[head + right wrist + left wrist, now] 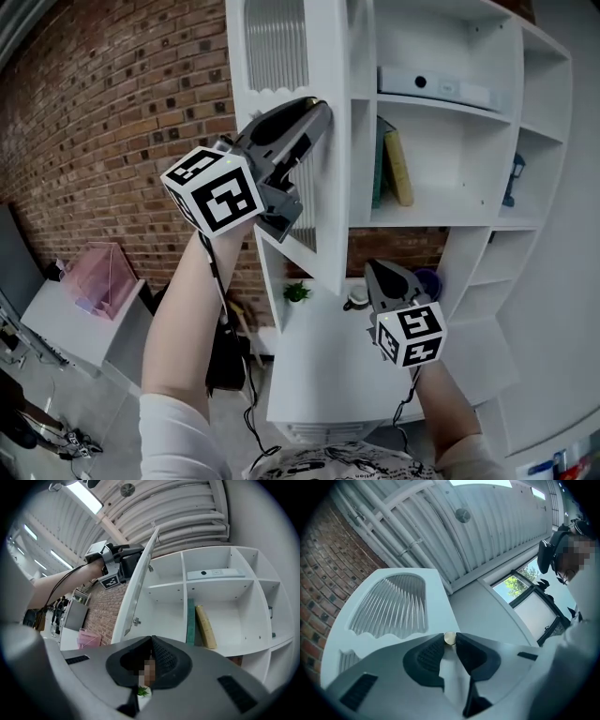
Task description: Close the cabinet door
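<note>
The right claw [373,267] comes first, low at about five o'clock in the head view. It points up at the shelves with its jaws pressed together and nothing between them [151,641]. It touches no part of the cabinet.

Higher, at about eleven o'clock, the left claw [319,111] reaches up to the cabinet door [328,216]. In the left gripper view its jaws [449,643] are pinched on the small brass knob [449,638] at the door's edge, with the ribbed glass panel [389,606] just beyond at ten o'clock.

The door stands well out from the cabinet front, so the white shelving [441,211] behind it is exposed. From the right gripper view the door [136,592] shows nearly edge-on, and a hinge [136,620] is visible on its inner face.

Deeper in, at one o'clock, a green book [379,164] and a tan book [398,167] lean together on a shelf. A flat white device [436,84] lies on the shelf above them. A little potted plant [297,292] sits lower down by the door's bottom corner. The brick wall [112,112] fills the far left.

I'd say the closing swing is the step in hand: the knob is gripped, but the door is not yet home. The next move calls for carrying the knob round the hinge's arc toward the shelving. The left claw should stay clamped until the door meets the frame, and the right claw should stay out of the gap.
</note>
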Demonstrator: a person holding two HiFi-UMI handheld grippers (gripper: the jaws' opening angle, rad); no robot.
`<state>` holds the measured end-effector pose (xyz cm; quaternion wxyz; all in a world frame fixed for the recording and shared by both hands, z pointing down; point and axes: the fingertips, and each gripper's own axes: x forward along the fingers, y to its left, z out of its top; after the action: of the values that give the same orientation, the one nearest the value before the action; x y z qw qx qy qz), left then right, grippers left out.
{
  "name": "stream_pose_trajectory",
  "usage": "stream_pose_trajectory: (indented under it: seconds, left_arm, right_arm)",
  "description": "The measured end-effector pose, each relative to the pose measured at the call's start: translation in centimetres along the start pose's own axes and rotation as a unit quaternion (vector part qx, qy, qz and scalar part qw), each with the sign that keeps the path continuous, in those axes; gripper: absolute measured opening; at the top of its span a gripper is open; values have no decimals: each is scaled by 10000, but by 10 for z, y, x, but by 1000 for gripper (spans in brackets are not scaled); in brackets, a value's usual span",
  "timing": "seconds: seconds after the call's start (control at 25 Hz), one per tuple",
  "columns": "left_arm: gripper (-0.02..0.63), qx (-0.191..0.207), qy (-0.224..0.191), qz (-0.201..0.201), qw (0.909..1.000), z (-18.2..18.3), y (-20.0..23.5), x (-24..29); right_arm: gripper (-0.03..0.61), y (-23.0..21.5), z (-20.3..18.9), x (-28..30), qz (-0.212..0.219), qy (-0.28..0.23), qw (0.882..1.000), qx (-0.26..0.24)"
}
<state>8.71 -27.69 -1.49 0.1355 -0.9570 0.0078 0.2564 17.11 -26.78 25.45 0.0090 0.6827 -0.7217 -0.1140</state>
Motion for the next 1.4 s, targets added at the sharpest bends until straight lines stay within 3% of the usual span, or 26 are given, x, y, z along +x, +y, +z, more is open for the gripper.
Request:
stream_pose_trajectory:
  seconds: [0.2, 0.64, 0.88, 1.4]
  left_arm:
    - [91, 289, 255, 381, 9985, -29, 10, 42]
    - [94, 496, 61, 1079, 9929, -64, 38, 92]
    - [94, 805, 230, 1439, 9860, -81, 55, 112]
    - [96, 1273, 432, 1694, 9763, -104, 84, 137]
  right_arm:
    - [15, -41, -10, 3, 202, 26, 9998, -39]
    - [15, -102, -39, 22, 489, 159, 9987, 20]
    - [15, -119, -46, 37, 771, 114, 9970, -16]
    - [15, -159, -59, 74, 921, 35, 9957, 85]
